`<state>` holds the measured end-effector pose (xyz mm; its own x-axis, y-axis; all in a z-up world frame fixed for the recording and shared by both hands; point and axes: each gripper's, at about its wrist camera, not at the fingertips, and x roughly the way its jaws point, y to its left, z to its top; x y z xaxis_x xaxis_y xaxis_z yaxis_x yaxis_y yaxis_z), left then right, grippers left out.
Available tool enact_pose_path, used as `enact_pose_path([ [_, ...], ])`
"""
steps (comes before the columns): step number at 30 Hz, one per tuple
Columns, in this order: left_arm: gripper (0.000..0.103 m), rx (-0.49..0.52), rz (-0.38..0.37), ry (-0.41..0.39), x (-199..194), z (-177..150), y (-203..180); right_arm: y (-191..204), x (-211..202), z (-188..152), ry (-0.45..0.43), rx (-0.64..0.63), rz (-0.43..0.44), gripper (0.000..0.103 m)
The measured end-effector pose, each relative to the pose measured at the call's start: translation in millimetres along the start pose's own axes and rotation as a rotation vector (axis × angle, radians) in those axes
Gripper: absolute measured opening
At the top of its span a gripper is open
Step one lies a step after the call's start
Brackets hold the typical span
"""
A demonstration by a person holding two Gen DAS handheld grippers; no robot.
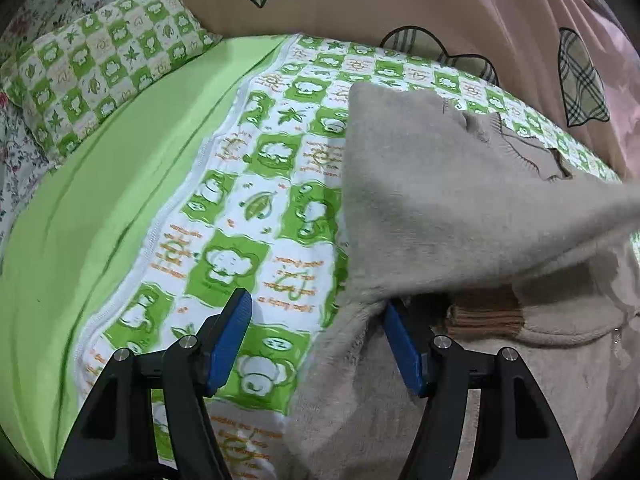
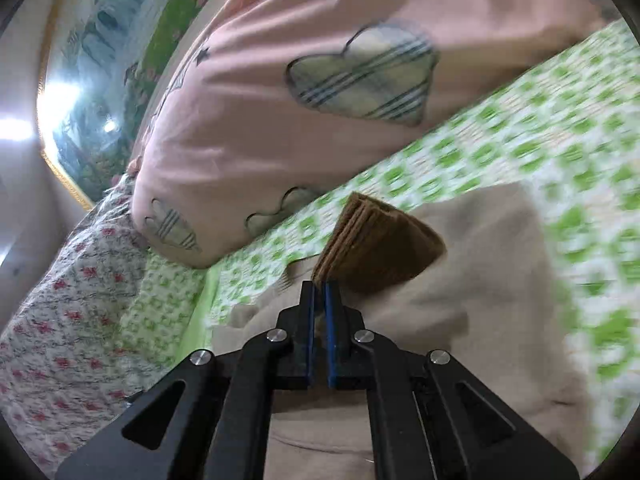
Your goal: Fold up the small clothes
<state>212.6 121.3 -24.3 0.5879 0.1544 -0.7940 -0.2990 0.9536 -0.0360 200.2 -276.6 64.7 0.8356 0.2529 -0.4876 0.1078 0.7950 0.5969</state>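
Note:
A small beige fleece garment (image 1: 432, 200) with a brown ribbed cuff (image 1: 484, 316) lies on the green-and-white patterned sheet (image 1: 248, 184). Part of it is lifted and stretched toward the right. My left gripper (image 1: 316, 328) is open, its right pad (image 1: 402, 344) against the garment's left edge and its left pad over the sheet. In the right wrist view my right gripper (image 2: 319, 292) is shut on the brown cuff (image 2: 380, 252) and holds it up above the beige body (image 2: 500, 272). That view is blurred.
A green checked pillow (image 1: 100, 56) and plain green sheet (image 1: 88, 208) lie to the left. A pink quilt with plaid hearts (image 1: 480, 12) (image 2: 320, 80) is heaped behind the garment. A floral cover (image 2: 60, 300) and a framed picture (image 2: 112, 60) lie beyond.

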Motion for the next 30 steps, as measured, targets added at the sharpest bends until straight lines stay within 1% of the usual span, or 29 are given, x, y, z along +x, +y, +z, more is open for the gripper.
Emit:
enact_pose_path([
  [2,0.068,0.006,0.02,0.001,1,-2,-2,-14,-1,-13,0.05,-0.013,-0.058,0.005],
  [4,0.068,0.0,0.022,0.0,1,-2,1,-32,2,-33,0.116,-0.001,-0.112,0.004],
  [5,0.068,-0.009,0.023,0.0,2,-1,4,-38,2,-40,0.132,0.006,-0.131,0.0],
  [6,0.068,-0.02,0.021,0.002,1,-2,7,-46,0,-47,0.141,0.025,-0.146,0.0],
  [9,0.068,-0.043,0.0,0.009,1,-5,12,-59,-8,-54,0.151,0.072,-0.159,0.0],
  [12,0.068,-0.029,0.01,0.003,0,-7,9,-68,-12,-49,0.15,0.142,-0.14,0.001],
  [15,0.068,-0.029,0.01,-0.002,0,-8,9,-69,-10,-40,0.131,0.166,-0.148,0.002],
  [16,0.068,-0.028,0.008,-0.001,0,-9,8,-71,-7,-37,0.138,0.173,-0.159,0.006],
  [18,0.068,-0.025,0.005,-0.001,1,-9,8,-77,6,-32,0.164,0.204,-0.161,0.026],
  [19,0.068,-0.024,0.002,-0.001,1,-9,9,-79,10,-30,0.172,0.22,-0.153,0.041],
  [20,0.068,-0.026,-0.003,-0.002,0,-10,9,-80,15,-29,0.176,0.239,-0.137,0.045],
  [22,0.068,-0.036,-0.016,-0.002,1,-10,11,-78,18,-29,0.169,0.243,-0.129,0.046],
  [24,0.068,-0.037,-0.013,0.005,3,-10,10,-77,23,-28,0.177,0.23,-0.151,0.046],
  [25,0.068,-0.029,-0.003,0.007,4,-8,8,-76,26,-27,0.186,0.215,-0.159,0.039],
  [26,0.068,-0.019,0.005,0.007,5,-7,6,-73,28,-25,0.192,0.195,-0.161,0.002],
  [27,0.067,-0.011,0.01,0.005,4,-5,5,-69,26,-22,0.188,0.172,-0.156,0.005],
  [28,0.066,-0.016,0.014,-0.005,2,-4,6,-64,19,-18,0.157,0.157,-0.145,0.004],
  [30,0.066,-0.044,0.008,-0.024,-3,-7,11,-48,-8,-8,0.064,0.093,-0.116,0.004],
])
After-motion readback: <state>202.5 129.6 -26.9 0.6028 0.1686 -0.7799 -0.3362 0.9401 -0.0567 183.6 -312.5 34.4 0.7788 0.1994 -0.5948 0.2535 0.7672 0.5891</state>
